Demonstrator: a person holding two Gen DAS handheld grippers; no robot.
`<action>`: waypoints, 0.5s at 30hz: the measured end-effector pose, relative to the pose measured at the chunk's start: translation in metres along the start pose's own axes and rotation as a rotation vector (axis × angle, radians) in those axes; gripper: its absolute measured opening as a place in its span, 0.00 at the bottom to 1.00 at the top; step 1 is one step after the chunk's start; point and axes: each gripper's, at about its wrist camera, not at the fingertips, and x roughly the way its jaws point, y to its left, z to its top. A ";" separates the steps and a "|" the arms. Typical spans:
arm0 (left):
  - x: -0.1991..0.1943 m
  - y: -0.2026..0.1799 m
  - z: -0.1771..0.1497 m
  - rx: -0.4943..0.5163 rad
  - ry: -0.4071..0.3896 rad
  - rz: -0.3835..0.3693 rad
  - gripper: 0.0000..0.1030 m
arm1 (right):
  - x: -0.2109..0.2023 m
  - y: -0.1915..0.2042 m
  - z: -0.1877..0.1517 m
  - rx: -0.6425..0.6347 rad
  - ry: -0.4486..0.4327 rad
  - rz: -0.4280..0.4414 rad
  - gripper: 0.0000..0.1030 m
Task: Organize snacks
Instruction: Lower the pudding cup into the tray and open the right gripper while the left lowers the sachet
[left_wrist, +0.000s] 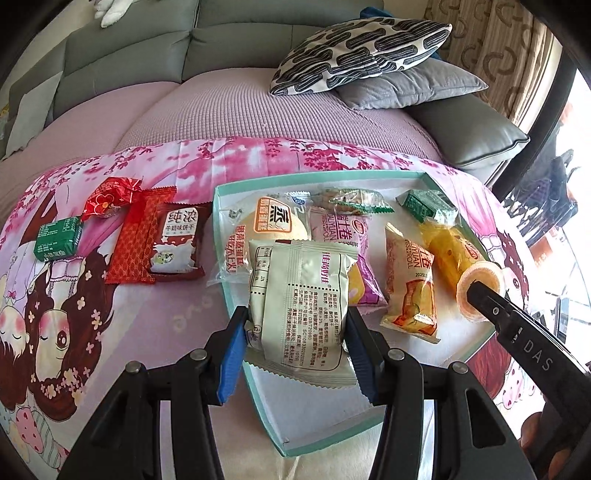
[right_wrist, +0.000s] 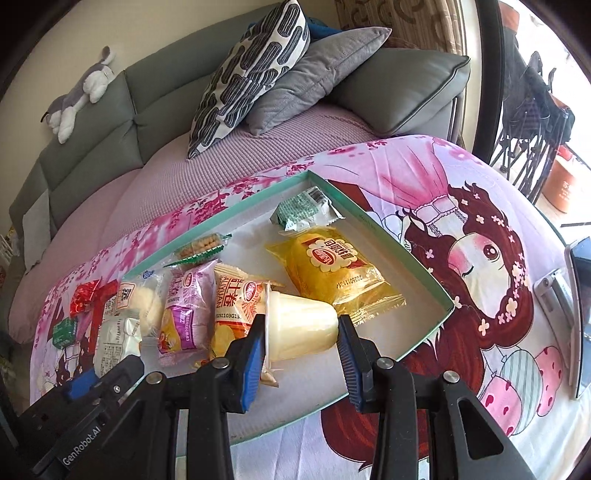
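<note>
Sofa (left_wrist: 129, 55) behind pink cartoon cloth (left_wrist: 110, 295); left gripper (left_wrist: 295, 332) grasping silver packet (left_wrist: 303, 302), right gripper (right_wrist: 301, 332) grasping pudding cup (right_wrist: 299, 325).

Bright daylight, blown-out right, fisheye-warped edges

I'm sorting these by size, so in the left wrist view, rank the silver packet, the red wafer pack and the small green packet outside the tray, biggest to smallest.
1. Silver packet, though it sits nearest the camera in the left gripper, so partly inflated.
2. Red wafer pack.
3. Small green packet, clearly smallest.
</note>
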 end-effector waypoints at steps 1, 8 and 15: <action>0.003 -0.001 -0.001 0.000 0.010 -0.009 0.52 | 0.001 0.001 -0.001 -0.002 0.004 -0.001 0.39; 0.022 -0.002 -0.008 -0.004 0.075 -0.017 0.52 | 0.009 0.005 -0.004 -0.012 0.033 -0.009 0.39; 0.026 0.002 -0.009 -0.004 0.074 -0.008 0.52 | 0.019 0.007 -0.006 -0.028 0.073 -0.031 0.39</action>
